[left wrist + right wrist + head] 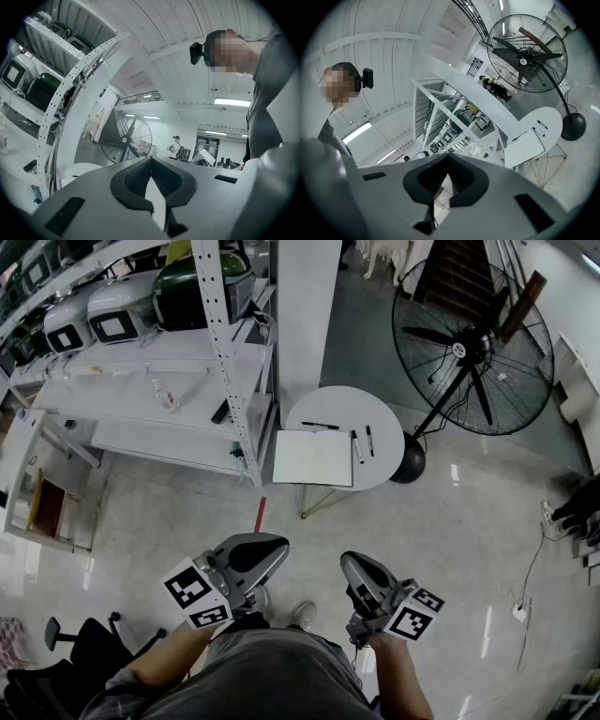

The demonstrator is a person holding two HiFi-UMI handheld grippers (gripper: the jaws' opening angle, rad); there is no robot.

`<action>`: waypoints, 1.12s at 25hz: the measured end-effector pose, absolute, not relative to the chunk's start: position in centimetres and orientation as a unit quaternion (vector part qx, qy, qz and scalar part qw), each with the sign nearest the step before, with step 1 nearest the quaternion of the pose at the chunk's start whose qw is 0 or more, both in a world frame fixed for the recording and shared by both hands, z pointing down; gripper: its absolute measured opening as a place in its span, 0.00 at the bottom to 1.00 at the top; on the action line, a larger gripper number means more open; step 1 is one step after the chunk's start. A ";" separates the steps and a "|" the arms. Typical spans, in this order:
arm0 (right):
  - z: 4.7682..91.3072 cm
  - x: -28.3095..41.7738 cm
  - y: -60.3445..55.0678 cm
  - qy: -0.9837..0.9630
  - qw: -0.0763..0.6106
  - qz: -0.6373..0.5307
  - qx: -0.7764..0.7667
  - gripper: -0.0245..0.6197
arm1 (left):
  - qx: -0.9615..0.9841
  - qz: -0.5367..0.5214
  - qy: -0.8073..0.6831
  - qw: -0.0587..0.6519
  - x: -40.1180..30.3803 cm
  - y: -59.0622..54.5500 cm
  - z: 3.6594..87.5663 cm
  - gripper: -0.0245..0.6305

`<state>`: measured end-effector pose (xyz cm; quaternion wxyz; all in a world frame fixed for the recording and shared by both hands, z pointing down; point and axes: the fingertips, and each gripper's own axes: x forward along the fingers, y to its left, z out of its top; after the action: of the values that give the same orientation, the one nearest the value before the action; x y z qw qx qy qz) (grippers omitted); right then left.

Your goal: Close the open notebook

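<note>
An open notebook (pixel 313 457) with blank white pages lies flat on a small round white table (pixel 380 432); the right gripper view also shows the notebook (pixel 529 143), far ahead. A black pen (pixel 321 426) and two markers (pixel 357 446) lie beside it on the table. My left gripper (pixel 272 547) and right gripper (pixel 350 564) are held close to the person's body, well short of the table. The jaws of both are together with nothing between them, as the left gripper (pixel 151 159) and right gripper (pixel 448 155) show in their own views.
A large black pedestal fan (pixel 469 348) stands right of the table. A white metal shelf rack (pixel 169 381) with appliances stands to its left. A black office chair (pixel 84 643) is at the lower left. A red strip (pixel 261 514) marks the floor before the table.
</note>
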<state>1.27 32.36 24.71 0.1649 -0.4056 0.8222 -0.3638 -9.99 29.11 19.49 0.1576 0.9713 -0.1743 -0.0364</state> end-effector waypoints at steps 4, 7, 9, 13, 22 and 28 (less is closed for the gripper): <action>24.8 2.3 33.3 0.825 0.148 -0.355 -0.414 0.07 | 0.970 -0.038 -0.180 0.158 -9.1 30.3 19.7 0.06; 24.7 3.0 34.1 0.831 0.132 -0.337 -0.422 0.07 | 0.970 -0.038 -0.184 0.157 -8.4 31.2 19.8 0.06; 24.5 3.6 34.6 0.835 0.128 -0.327 -0.424 0.07 | 0.969 -0.039 -0.186 0.156 -8.0 31.7 19.9 0.06; 24.5 4.9 35.5 0.835 0.130 -0.325 -0.425 0.07 | 0.969 -0.038 -0.189 0.153 -7.0 32.6 19.9 0.06; 25.4 6.8 36.6 0.832 0.137 -0.337 -0.419 0.07 | 0.968 -0.029 -0.197 0.151 -5.4 33.7 20.2 0.06; 26.2 7.5 36.1 0.830 0.138 -0.346 -0.415 0.07 | 0.967 -0.026 -0.202 0.154 -4.8 33.3 20.9 0.06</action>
<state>7.48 36.09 26.23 0.1376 -0.4150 0.8300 -0.3464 -4.80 33.33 20.86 0.1542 0.9669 -0.2018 -0.0256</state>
